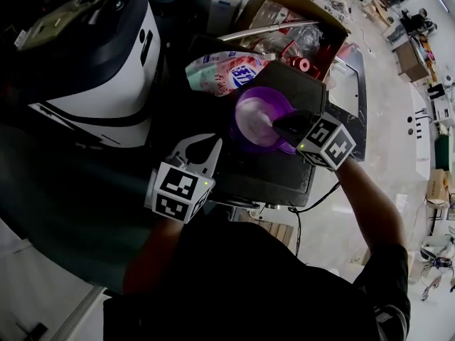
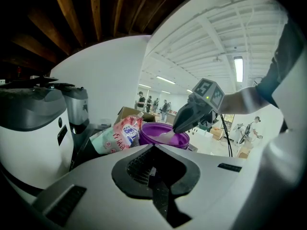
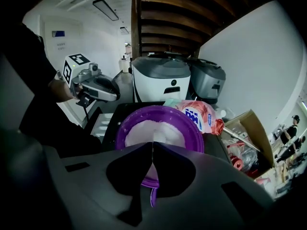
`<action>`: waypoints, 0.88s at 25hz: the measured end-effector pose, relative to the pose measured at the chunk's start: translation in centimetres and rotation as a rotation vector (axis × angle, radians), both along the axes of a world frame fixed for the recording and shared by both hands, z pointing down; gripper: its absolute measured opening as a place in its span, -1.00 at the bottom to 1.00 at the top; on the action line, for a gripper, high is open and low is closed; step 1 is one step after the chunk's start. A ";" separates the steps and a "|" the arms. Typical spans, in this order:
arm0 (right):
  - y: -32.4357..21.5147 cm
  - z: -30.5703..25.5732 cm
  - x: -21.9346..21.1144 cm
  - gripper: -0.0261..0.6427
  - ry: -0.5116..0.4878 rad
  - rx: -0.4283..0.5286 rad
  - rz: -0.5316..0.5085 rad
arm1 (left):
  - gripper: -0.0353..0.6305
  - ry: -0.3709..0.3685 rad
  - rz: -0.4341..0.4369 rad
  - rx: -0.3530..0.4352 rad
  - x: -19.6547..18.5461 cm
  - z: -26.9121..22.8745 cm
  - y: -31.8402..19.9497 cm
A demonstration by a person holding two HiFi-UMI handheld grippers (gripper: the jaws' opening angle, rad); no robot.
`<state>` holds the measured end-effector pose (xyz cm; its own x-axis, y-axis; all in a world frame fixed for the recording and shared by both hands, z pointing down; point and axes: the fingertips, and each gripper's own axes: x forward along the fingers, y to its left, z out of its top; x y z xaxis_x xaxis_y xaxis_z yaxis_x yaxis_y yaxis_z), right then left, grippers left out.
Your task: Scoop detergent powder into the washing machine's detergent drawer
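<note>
Closest in, the left hand-held gripper hovers just short of the dark worktop, its jaws pressed together on nothing. At the left stands a white appliance with a dark lid, and a cardboard box sits at the back. A pink detergent bag lies just behind a purple bowl of white detergent powder. The right hand-held gripper is clamped on the thin handle of a purple scoop, whose tip is in the powder.

The pink detergent bag bears blue print, too blurred to read.
</note>
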<state>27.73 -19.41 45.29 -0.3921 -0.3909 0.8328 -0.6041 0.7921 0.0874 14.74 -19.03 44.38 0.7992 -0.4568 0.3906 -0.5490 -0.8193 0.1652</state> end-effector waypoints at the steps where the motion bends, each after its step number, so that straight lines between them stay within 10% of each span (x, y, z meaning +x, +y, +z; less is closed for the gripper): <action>1: 0.1 0.3 -0.1 -0.86 0.011 -0.011 -0.009 | -0.87 0.000 0.001 -0.002 0.0 0.1 0.1; 22: 1.0 1.6 -3.6 -0.86 -0.025 -0.229 -0.092 | -0.87 0.001 -0.022 -0.018 -1.8 0.3 0.4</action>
